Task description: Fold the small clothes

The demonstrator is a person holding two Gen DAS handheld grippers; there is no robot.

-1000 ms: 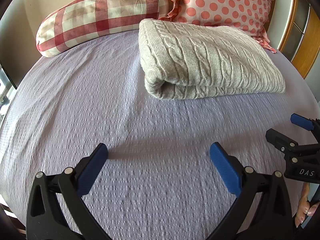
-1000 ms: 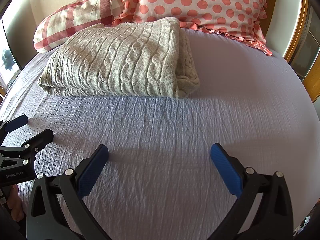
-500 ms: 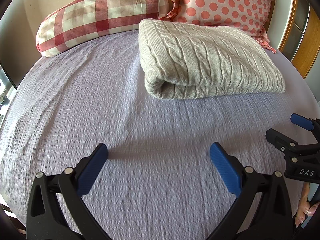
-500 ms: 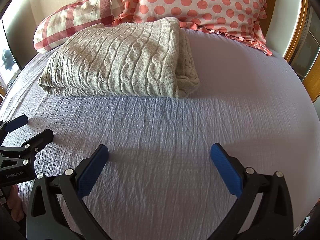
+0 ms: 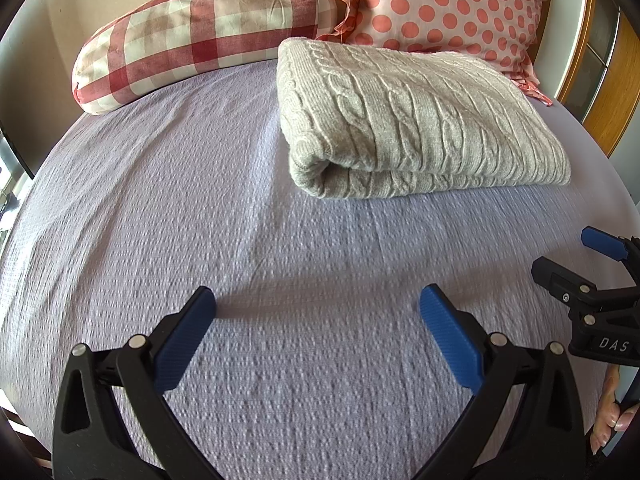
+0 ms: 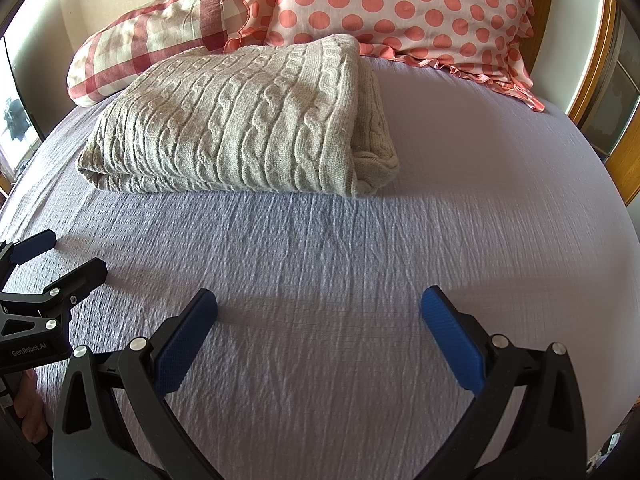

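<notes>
From the left wrist view, a folded beige cable-knit sweater (image 5: 416, 120) is seen lying flat on the lilac textured bedspread (image 5: 200, 208), up near the head of the bed, with its rounded fold turned toward the camera. It's backed by a red-and-cream checked bolster pillow (image 5: 200, 28) and a pink pillow with coral polka dots (image 5: 452, 4). The left gripper (image 5: 318, 312) is held low over bare bedspread with its blue-padded fingers (image 5: 182, 344) spread wide, nothing between them, well short of the sweater. The right gripper (image 5: 576, 260) is caught at the right edge, also spread apart. From the right wrist view, the sweater (image 6: 240, 124) is shown left of centre, its layered edges stacked at the right end. The right gripper (image 6: 319, 312) is wide and empty too, and the left gripper (image 6: 64, 258) is spotted at the left edge, just above the bedspread (image 6: 460, 200).
</notes>
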